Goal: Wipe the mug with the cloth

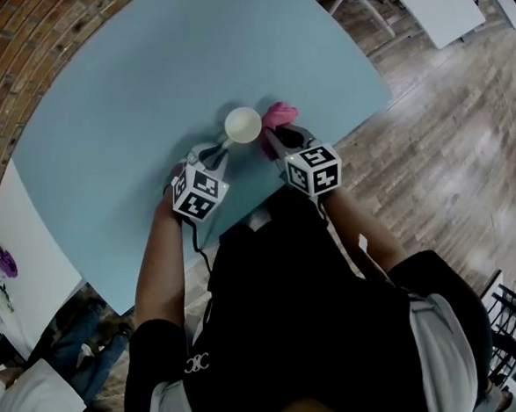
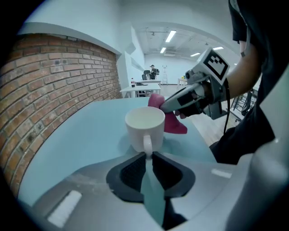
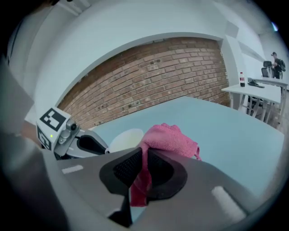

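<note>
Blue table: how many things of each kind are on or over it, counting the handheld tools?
White ceramic mug: 1
Pink terry cloth: 1
Grey handheld grippers: 2 (left gripper, right gripper)
Total: 4

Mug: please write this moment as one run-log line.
left claw: shut on mug handle | right claw: shut on cloth | mug: upright on table
</note>
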`<state>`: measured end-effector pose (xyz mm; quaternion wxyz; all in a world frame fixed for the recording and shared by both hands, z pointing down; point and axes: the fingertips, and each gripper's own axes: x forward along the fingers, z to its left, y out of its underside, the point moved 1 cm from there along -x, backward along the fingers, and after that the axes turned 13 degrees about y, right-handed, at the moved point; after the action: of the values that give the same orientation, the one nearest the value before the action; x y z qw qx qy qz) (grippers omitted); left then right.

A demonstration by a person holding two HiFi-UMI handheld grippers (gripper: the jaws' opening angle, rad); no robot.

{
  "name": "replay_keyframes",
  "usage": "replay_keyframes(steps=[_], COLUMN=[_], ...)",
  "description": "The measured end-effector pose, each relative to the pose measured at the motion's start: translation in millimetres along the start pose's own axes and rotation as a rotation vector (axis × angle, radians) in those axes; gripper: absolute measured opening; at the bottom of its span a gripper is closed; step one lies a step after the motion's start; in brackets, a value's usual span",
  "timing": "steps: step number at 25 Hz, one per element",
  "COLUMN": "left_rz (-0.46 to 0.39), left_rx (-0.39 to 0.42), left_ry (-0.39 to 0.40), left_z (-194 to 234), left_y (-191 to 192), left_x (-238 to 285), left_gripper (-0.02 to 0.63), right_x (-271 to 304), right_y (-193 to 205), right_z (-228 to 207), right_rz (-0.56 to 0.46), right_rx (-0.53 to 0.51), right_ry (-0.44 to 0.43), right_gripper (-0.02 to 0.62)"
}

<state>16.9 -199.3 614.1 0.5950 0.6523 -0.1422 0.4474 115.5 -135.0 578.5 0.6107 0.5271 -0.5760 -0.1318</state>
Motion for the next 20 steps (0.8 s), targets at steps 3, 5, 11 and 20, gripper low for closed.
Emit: replay_keyframes(steps=[3,5,11,20], left_rz=[0.003,0.005,0.001,0.086], left_rx=[0.011,0.009,0.001,0.130], left_ry=[-0.062,-0.115,-0.277,-0.500], left_z=[13.7,24.1,48.9,74.4], left_y=[-0.2,-0.7,-1.5,-10.2], left_x=[-4.5,-6.7,-10.8,-9.9], left_gripper=[0.060,0.061,0.063,0.060], right_x=[5.4,9.4,15.1,50.1], right_y=[-19.8,-32.5,-64.2,-2.9], right_z=[-11.9,-10.6,7.3,3.8], right_rz=[-0.014,-0.005,-0.006,0.224], right_rx=[0.068,0.105,0.144,0.245], right_ry=[-0.048,-0.131,-0.365,-0.409], right_gripper=[0.041,0.041,0.041,0.040])
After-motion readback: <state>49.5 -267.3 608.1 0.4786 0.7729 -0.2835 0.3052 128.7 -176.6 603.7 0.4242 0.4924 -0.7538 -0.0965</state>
